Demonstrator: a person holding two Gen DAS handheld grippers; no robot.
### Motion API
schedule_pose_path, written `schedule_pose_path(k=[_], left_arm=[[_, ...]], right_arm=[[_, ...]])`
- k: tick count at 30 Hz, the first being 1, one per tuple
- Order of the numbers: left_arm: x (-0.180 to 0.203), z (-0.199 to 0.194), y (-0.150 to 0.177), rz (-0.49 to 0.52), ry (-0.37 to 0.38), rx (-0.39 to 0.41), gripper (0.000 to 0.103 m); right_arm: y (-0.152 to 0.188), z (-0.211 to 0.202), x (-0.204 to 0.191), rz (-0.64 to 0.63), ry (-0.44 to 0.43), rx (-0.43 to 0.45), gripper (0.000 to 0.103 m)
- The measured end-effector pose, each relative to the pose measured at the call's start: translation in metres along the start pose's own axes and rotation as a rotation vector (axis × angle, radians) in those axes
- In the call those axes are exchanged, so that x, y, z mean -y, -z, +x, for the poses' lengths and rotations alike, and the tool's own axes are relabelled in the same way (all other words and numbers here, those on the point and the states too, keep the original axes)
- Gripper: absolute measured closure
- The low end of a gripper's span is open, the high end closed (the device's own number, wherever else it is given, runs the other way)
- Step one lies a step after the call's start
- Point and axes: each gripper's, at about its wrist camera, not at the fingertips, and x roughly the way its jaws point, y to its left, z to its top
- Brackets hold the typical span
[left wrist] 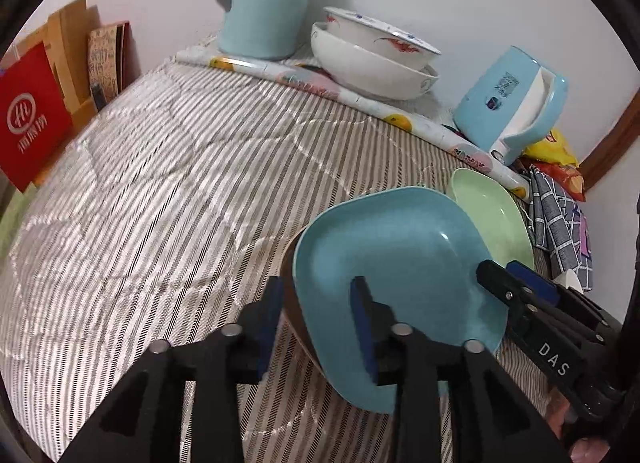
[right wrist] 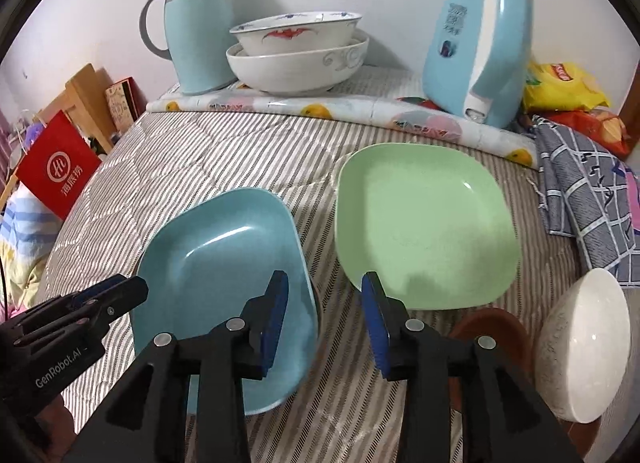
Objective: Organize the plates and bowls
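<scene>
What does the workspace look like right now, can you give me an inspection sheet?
Surface: striped quilt over a bed.
Job's things: blue plate tilted on a brown dish; green plate flat beside it; two nested white bowls at the back; white bowl on its side.
Clutter: jug, kettle, snack bags, checked cloth.
Grippers: left gripper open astride the blue plate's rim; right gripper open, empty.
Cables: nothing seen.
Surroundings: white wall, red bag.
</scene>
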Motion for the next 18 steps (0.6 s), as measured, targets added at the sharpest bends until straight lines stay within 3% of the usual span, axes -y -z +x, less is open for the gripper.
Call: schedule_pose_path(k=[11, 13, 18], left_arm=[[0.028, -0.016, -0.001, 0.026, 0.043, 0.035, 0.060], [0.035, -0.019, -0.002, 0.032, 0.047, 0.041, 0.056], [0.052, -0.026, -0.007, 0.051, 0.052, 0.070, 0.046]], right_arm=[[0.012, -0.043, 0.037, 0.069, 0.072, 0.043, 0.036], [0.014, -0.049, 0.044, 0.080, 0.088, 0.045, 0.035], [0.019, -0.065, 0.064, 0.113, 0.142, 0.066, 0.020]])
